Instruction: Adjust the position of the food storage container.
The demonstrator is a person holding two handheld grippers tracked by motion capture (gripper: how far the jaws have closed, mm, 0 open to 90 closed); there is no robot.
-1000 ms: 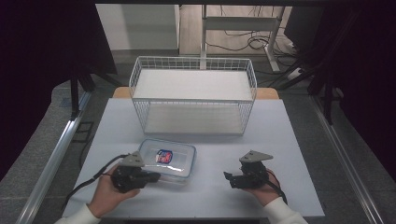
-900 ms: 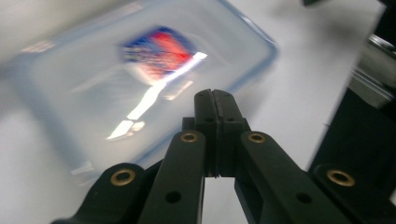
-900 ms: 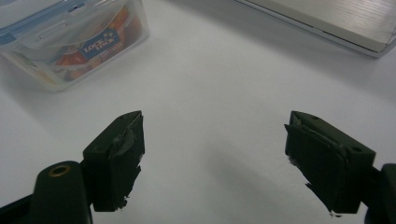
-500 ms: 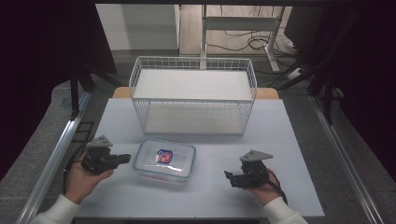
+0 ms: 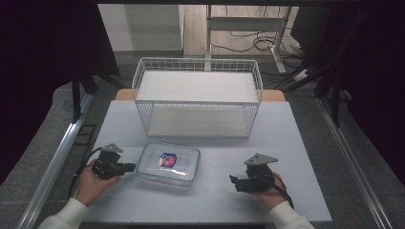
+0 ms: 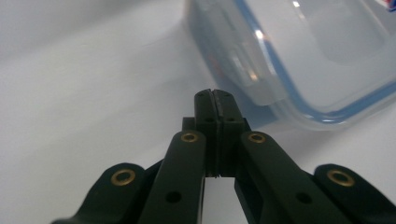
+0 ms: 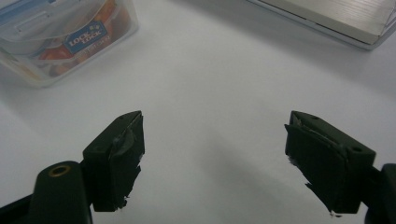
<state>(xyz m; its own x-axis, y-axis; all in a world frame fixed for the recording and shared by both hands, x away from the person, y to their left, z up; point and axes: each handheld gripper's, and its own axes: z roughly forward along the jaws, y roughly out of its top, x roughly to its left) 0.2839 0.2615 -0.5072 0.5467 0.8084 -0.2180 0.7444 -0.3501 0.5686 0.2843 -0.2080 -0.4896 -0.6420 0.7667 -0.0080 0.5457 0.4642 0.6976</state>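
My left tongs sit closed just beside a lidded clear container, while my right tongs rest wide open, empty

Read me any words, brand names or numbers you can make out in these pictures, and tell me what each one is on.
"LOCK&LOCK": white letters on the blue label on the clear plastic container, right gripper view.
A smaller line of print under that brand name is too blurred to read.
The red and blue item seen through the container's lid in the high view is too small to read.
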